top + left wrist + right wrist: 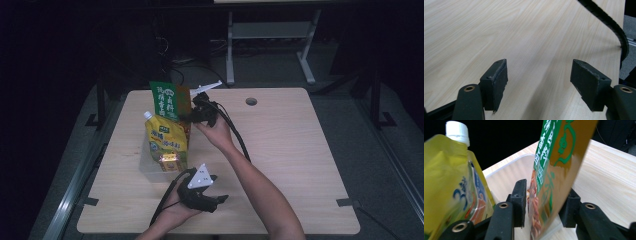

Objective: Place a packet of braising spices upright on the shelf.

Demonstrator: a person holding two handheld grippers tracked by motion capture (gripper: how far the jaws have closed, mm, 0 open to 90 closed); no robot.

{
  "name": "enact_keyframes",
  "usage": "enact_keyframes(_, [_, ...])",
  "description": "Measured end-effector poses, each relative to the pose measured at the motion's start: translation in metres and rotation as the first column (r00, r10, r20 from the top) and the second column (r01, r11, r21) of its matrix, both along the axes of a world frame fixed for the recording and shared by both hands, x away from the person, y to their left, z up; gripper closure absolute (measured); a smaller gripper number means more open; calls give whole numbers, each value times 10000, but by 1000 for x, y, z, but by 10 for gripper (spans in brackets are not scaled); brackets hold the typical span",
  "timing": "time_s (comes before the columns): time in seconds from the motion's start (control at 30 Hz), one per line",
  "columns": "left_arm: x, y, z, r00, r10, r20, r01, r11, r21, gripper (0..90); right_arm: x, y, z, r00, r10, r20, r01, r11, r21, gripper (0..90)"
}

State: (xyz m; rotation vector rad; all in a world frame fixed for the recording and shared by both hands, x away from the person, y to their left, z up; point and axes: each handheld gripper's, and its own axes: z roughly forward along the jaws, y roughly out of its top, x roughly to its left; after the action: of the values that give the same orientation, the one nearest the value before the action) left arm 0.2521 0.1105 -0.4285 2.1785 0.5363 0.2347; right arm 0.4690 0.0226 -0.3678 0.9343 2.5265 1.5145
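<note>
The pale wooden table carries everything, with a round cable hole near its far edge at about one o'clock from the middle. At roughly ten o'clock from the table's middle sits a clear plastic bin, low-walled and hard to make out from above; in the right gripper view its rim curves behind the packs.

Two packs stand upright in the bin. The yellow spouted pouch with a white cap fills the near part. At its one o'clock stands the green snack bag, tall and leaning slightly.

The right gripper reaches in from the three o'clock side of that bag. In its own view the bag's lower part lies between the two black jaws, which stand parted with a sliver of gap on the left one. The bag looks released, not pinched, and seems to rest on the bin floor.

The left gripper waits at six o'clock from the bin, its jaws spread wide over bare wood with nothing between them.

By my reading, the step in hand is letting go of the green bag after setting it in the bin. The next move calls for drawing the right gripper straight back toward three o'clock without brushing the bag, which could tip.
</note>
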Motion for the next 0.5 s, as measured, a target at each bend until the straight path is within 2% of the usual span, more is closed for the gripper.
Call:
enact_keyframes(0.27, [0, -1, -1, 10000, -34, -11, 34, 10000, 25, 283, -8, -22, 6, 9999, -79, -103, 81, 9998, 188, 539])
enact_keyframes(0.5, [3, 3, 1, 9999, 142, 0, -142, 9999, -39, 275, -16, -40, 11, 9998, -34, -209, 40, 9997, 260, 488])
